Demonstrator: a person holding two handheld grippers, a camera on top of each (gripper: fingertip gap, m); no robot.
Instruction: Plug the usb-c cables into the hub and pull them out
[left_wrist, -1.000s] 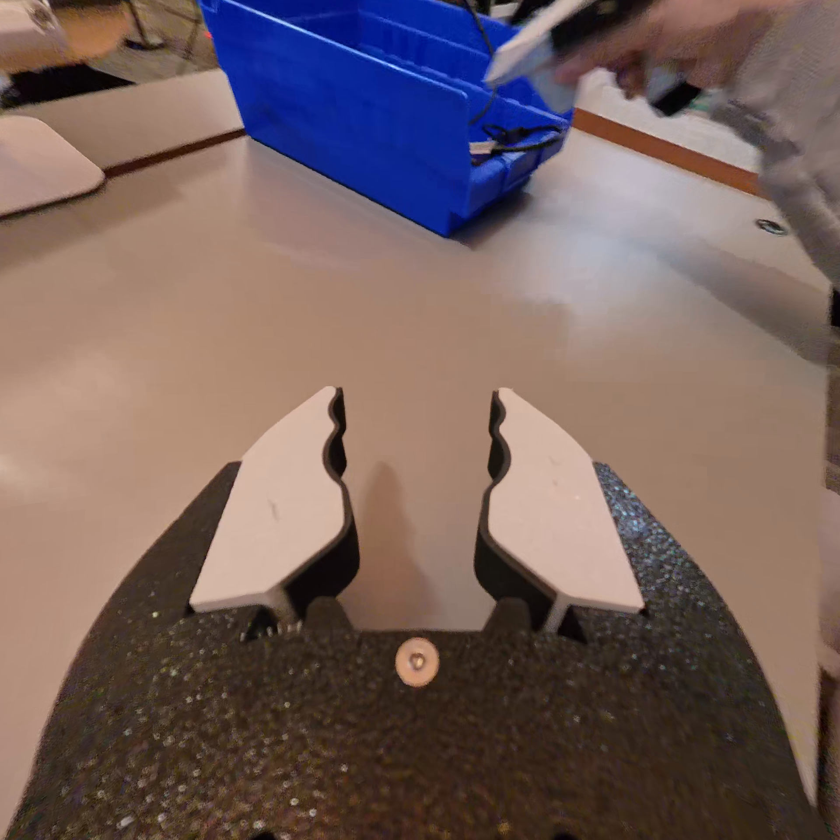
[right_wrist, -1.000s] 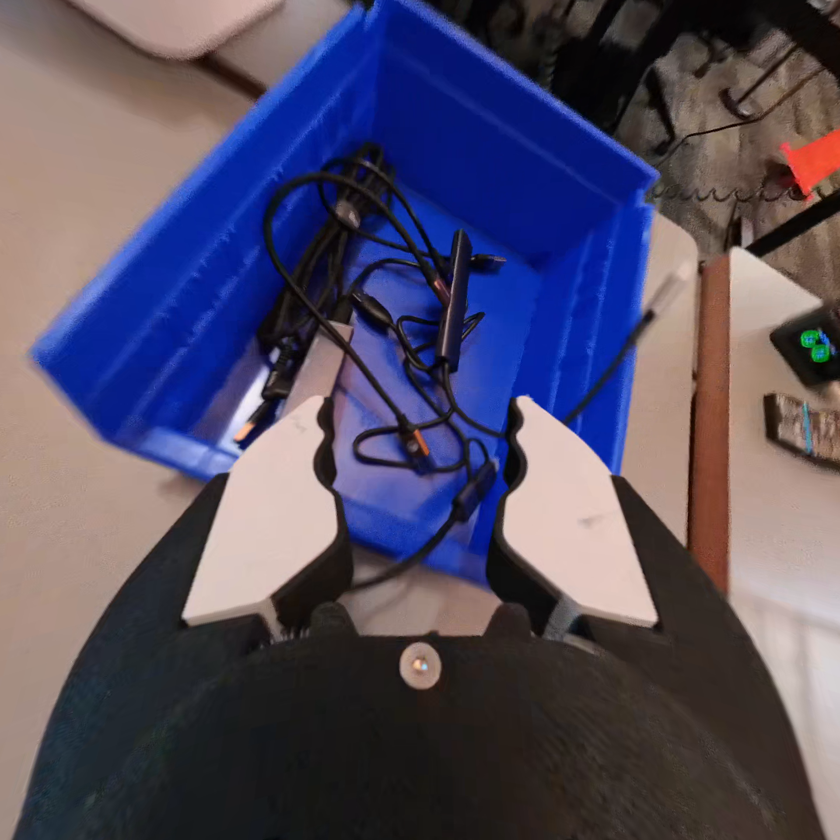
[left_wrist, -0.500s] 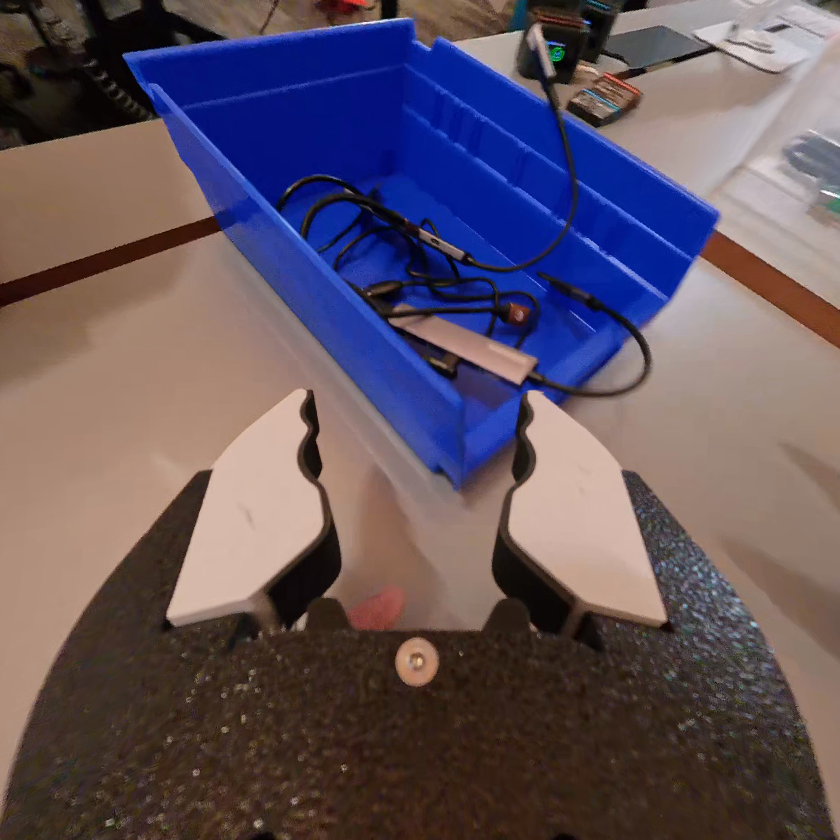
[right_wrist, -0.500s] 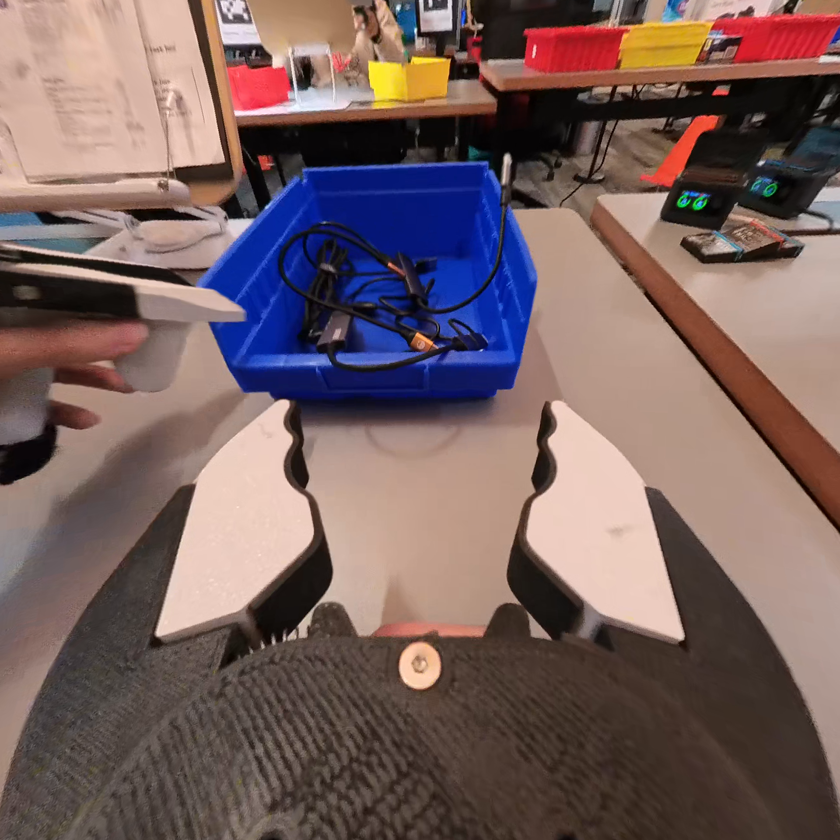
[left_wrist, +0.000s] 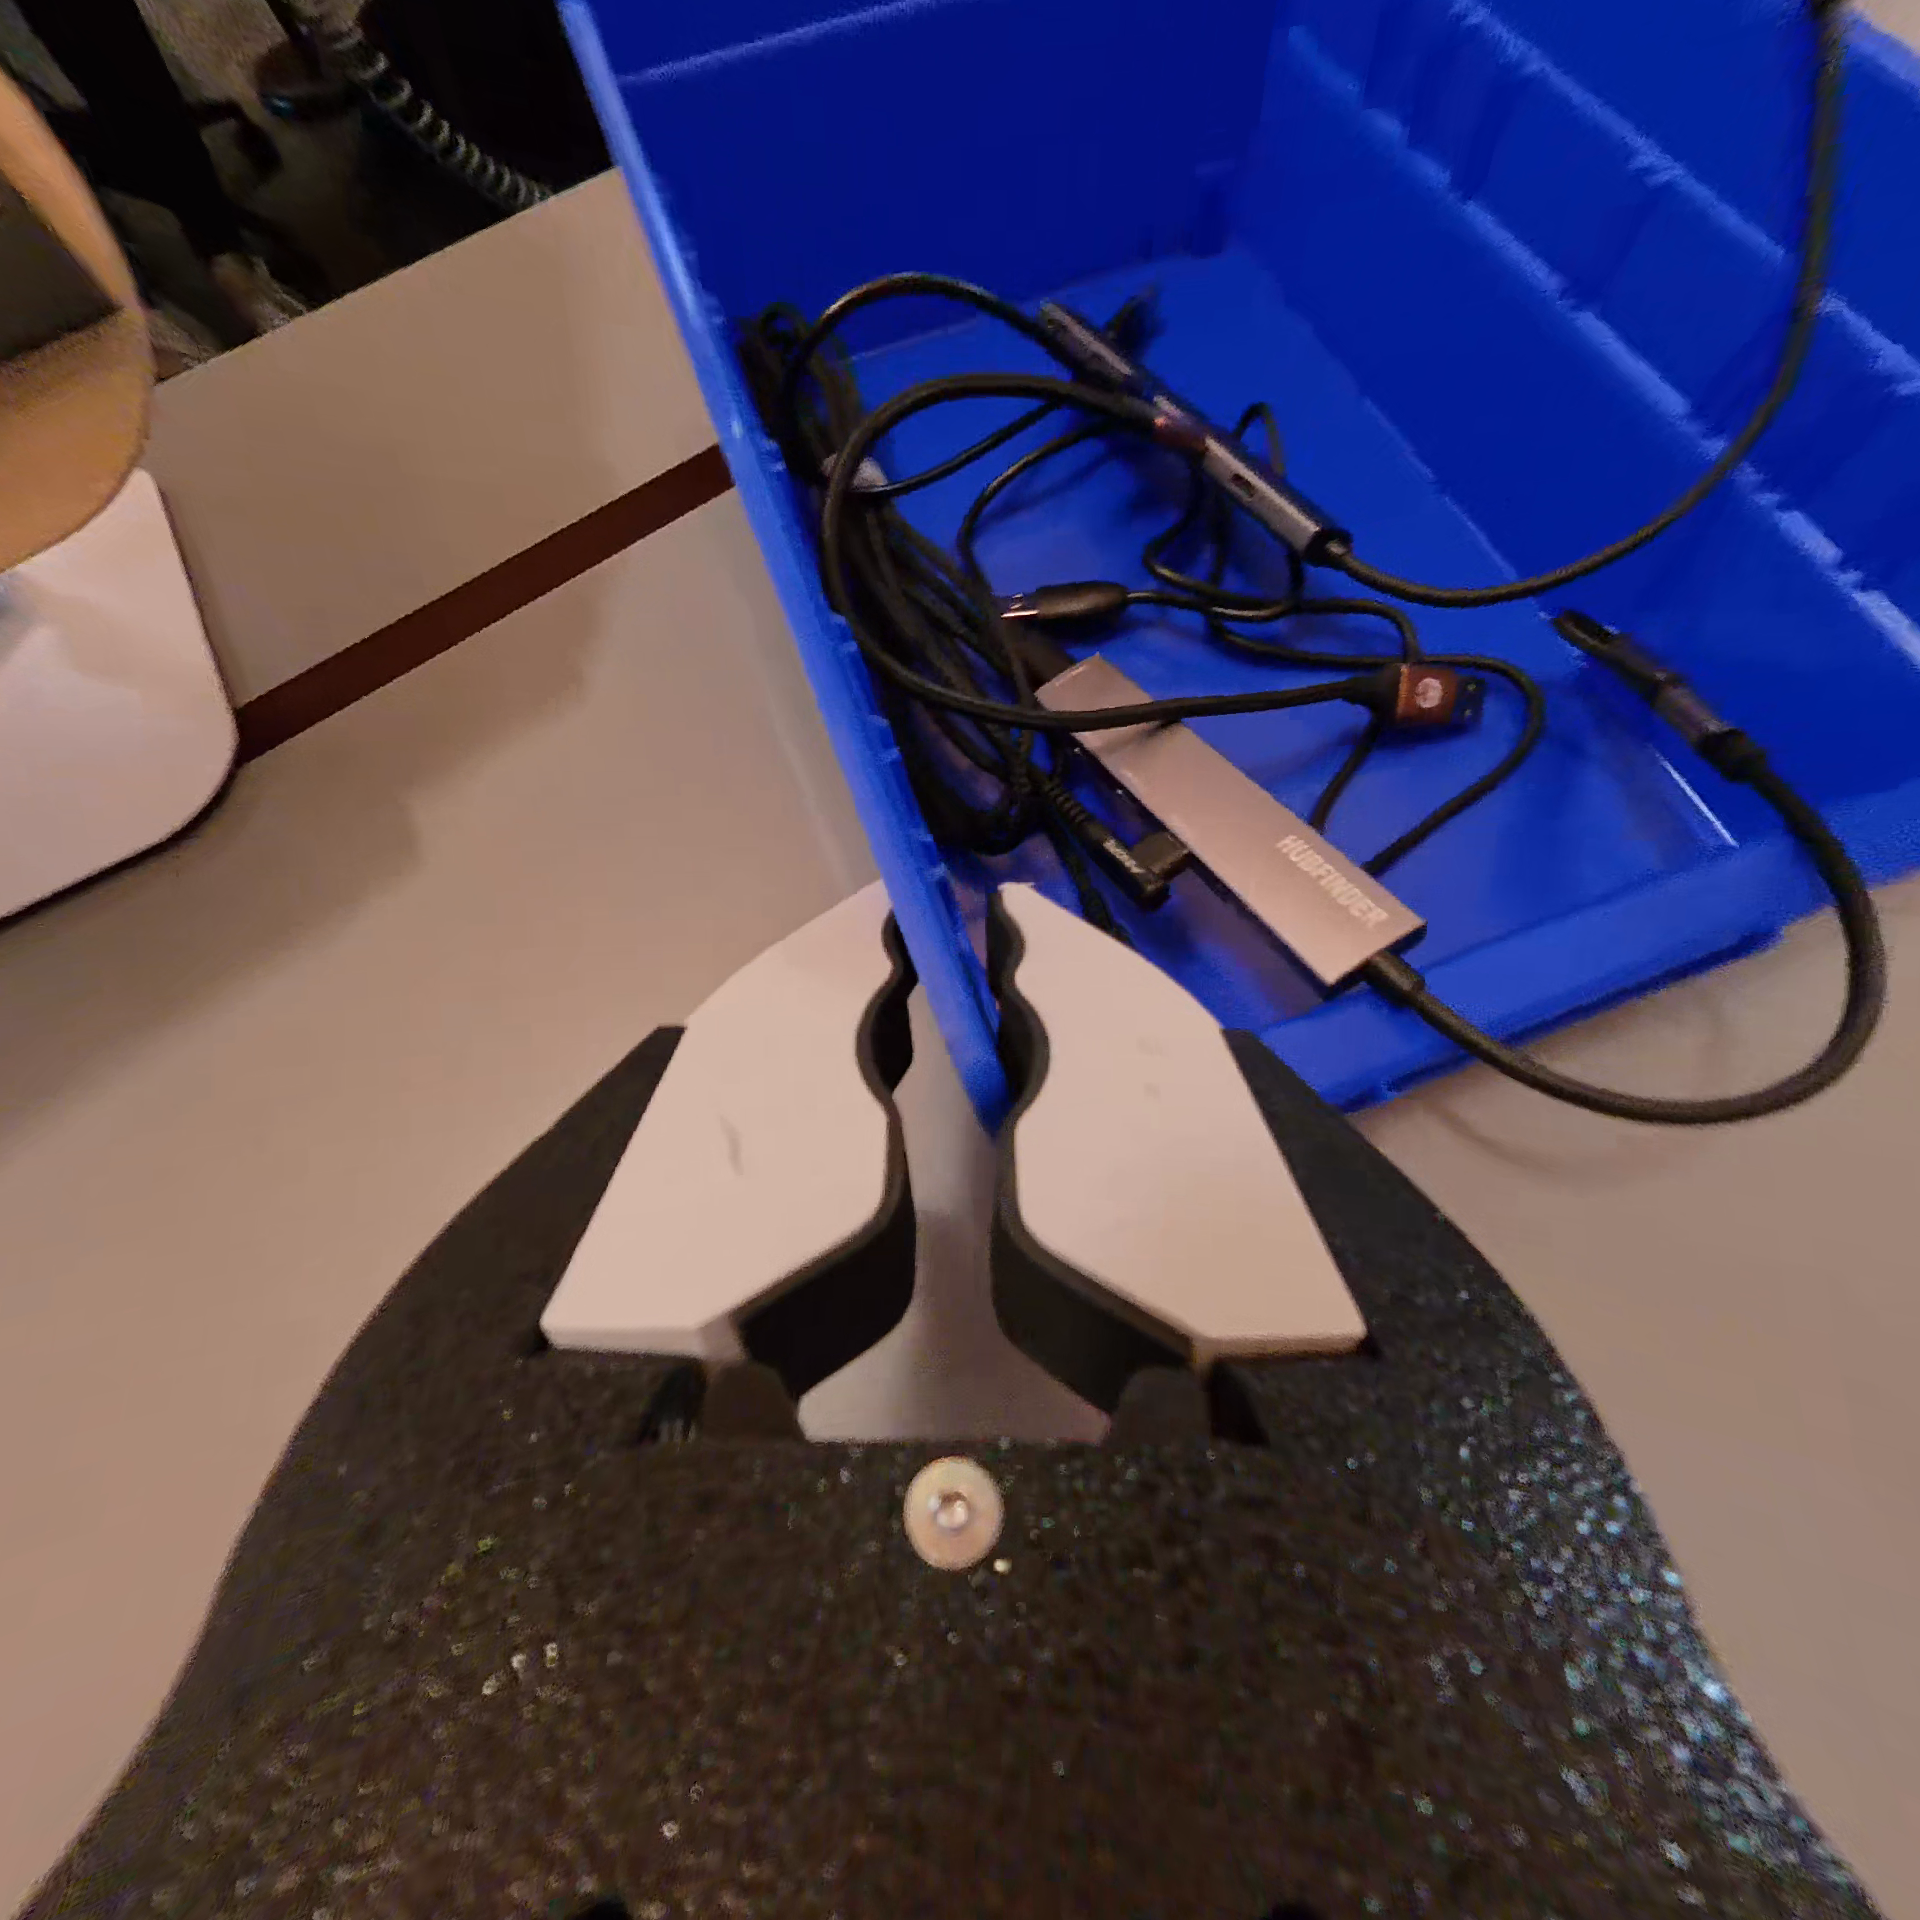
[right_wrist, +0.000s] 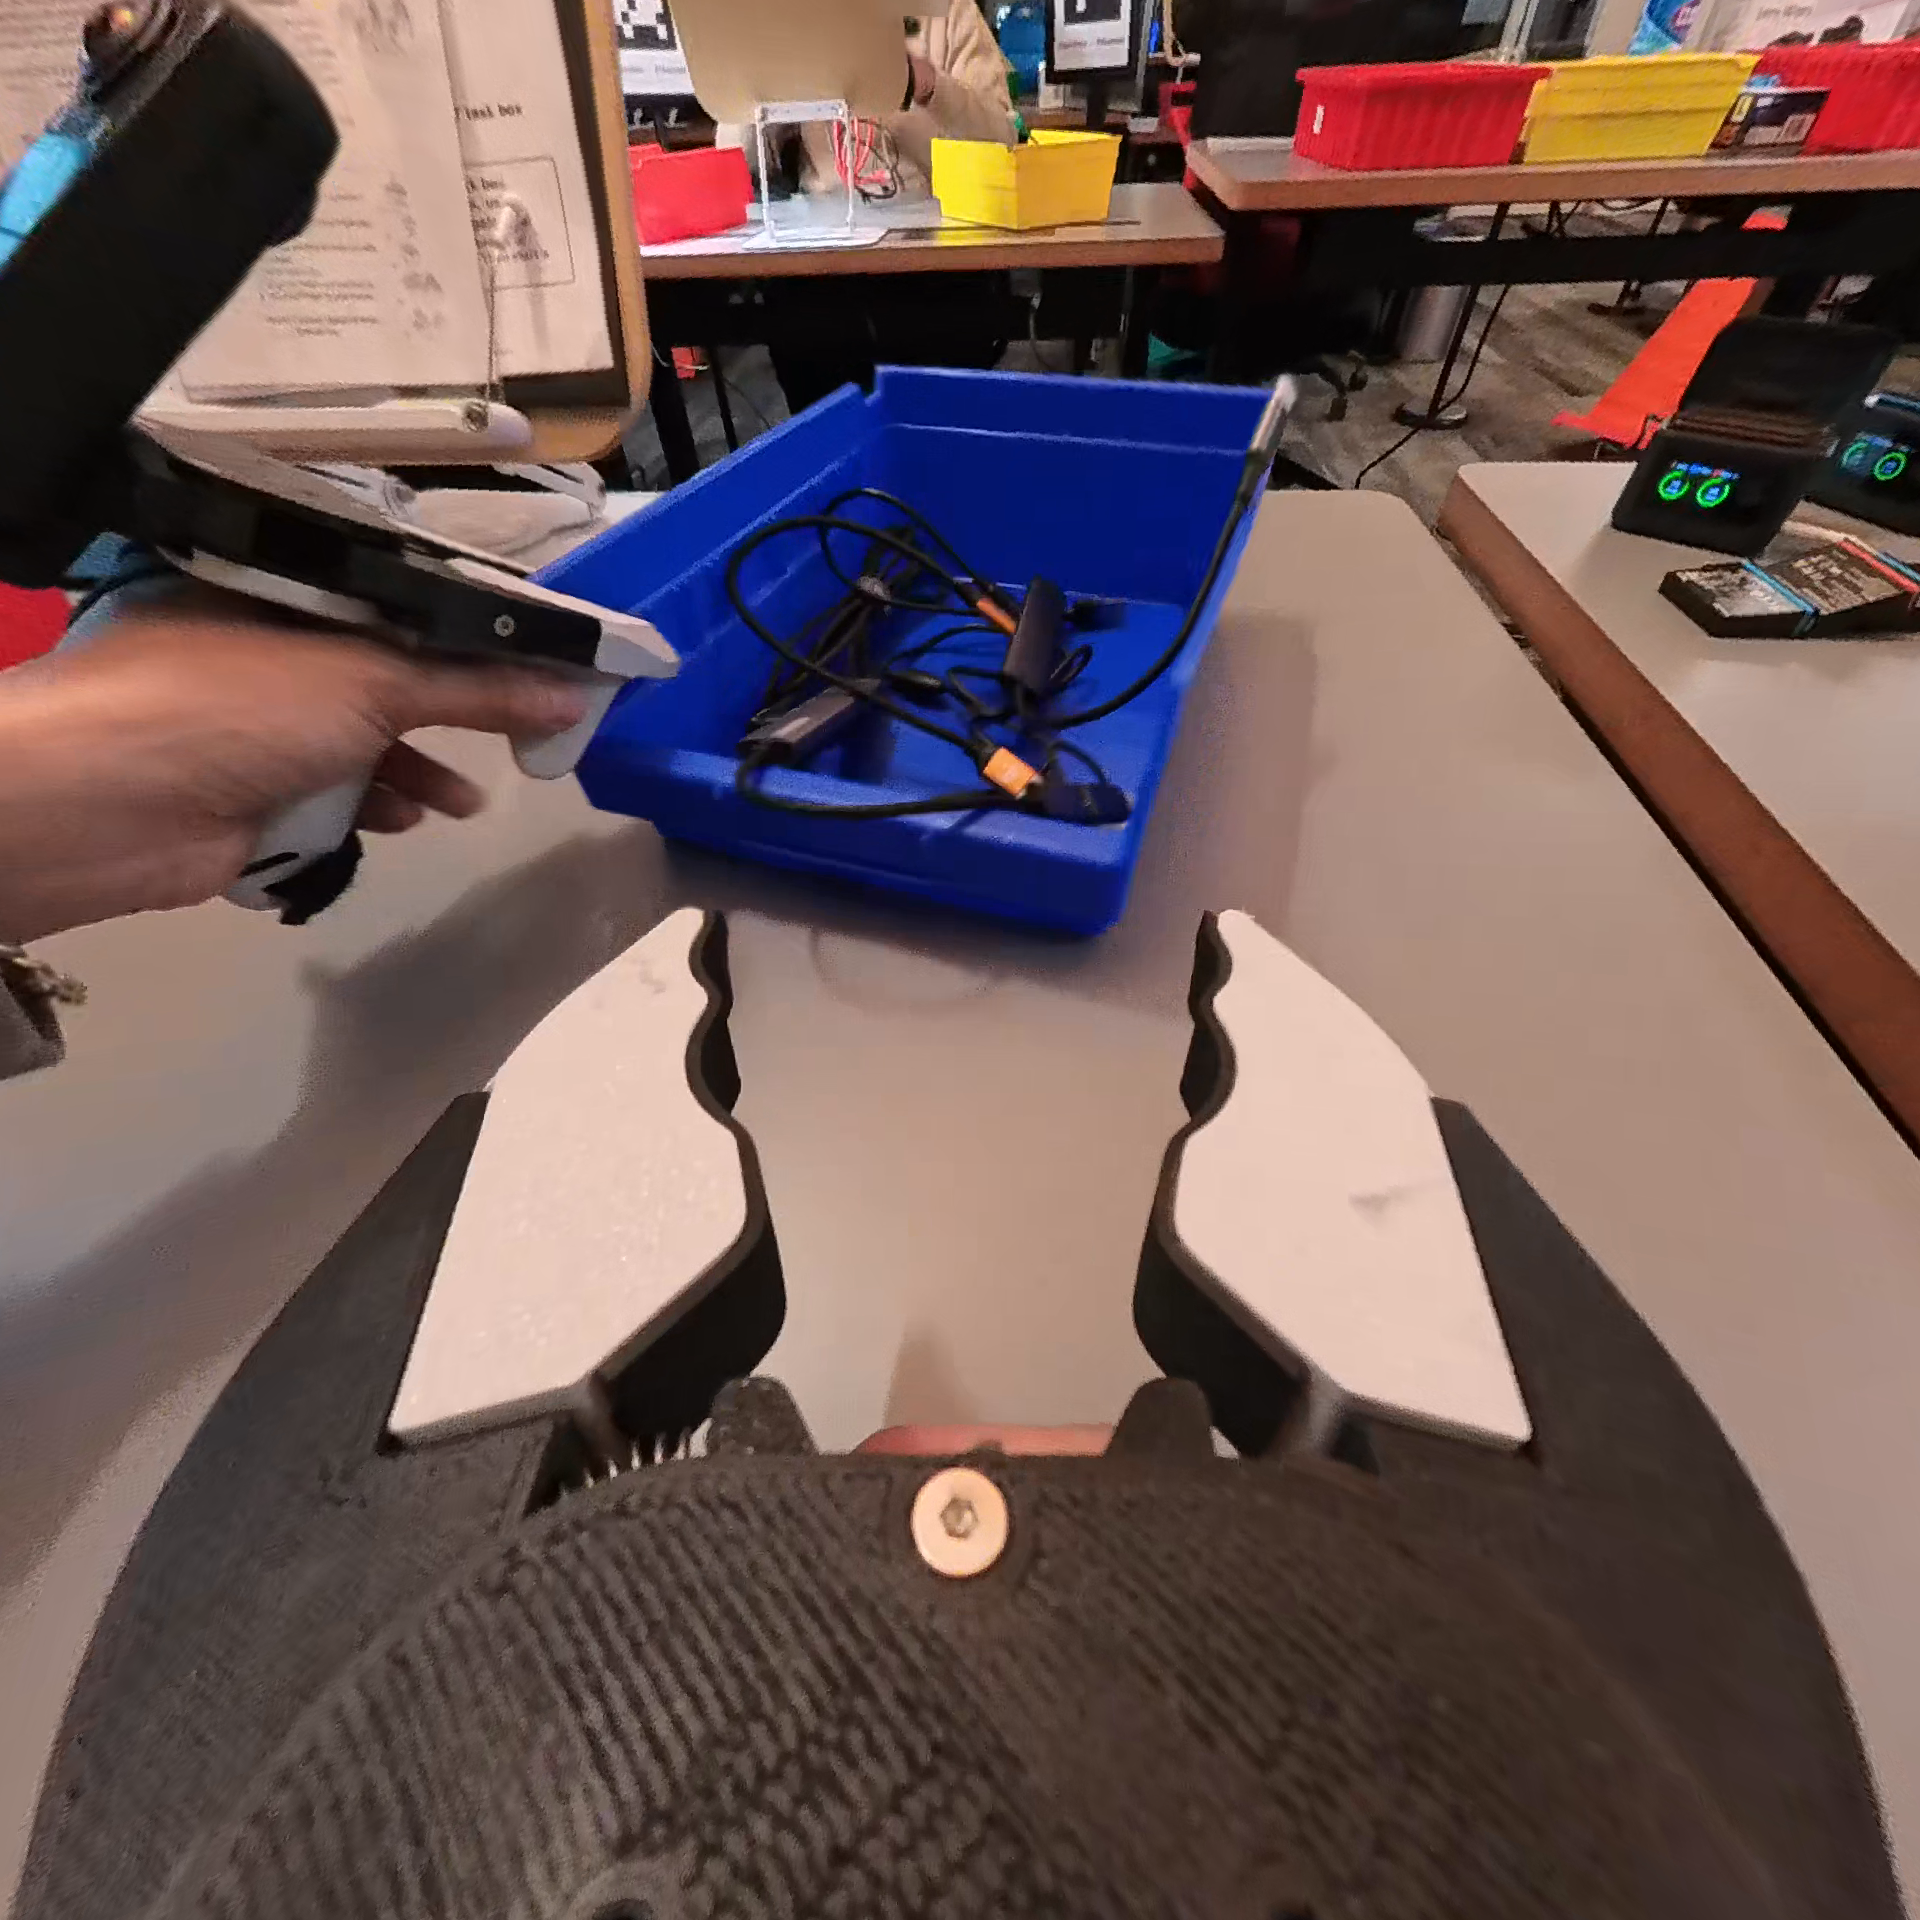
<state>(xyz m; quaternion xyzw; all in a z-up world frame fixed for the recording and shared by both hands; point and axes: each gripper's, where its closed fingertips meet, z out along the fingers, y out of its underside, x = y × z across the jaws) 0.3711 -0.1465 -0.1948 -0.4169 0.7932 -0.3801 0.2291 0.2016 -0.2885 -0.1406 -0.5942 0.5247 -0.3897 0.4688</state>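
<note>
A blue bin (left_wrist: 935, 208) on the grey table holds a tangle of black cables (left_wrist: 914, 644), a grey slim hub (left_wrist: 1247, 821) and a darker slim hub (left_wrist: 1226, 436). One cable ends in an orange-brown plug (left_wrist: 1423, 696). My left gripper (left_wrist: 951, 940) is shut on the bin's left wall near its front corner. It also shows in the right wrist view (right_wrist: 634, 655), held by a hand. My right gripper (right_wrist: 956, 935) is open and empty over the table, in front of the bin (right_wrist: 894, 862). The grey hub (right_wrist: 805, 722) lies near the bin's front left.
One cable (left_wrist: 1818, 935) hangs out over the bin's front edge onto the table. A stand with papers (right_wrist: 416, 208) is at the back left. A second table (right_wrist: 1766, 707) at the right carries black devices (right_wrist: 1714, 488). Red and yellow bins (right_wrist: 1018, 177) sit on far tables. The grippers' ends are close to 25 cm from one another.
My left gripper has moved up to the bin and closed on its left wall. The bin now sits turned slightly. My right gripper stays open in front of it.
</note>
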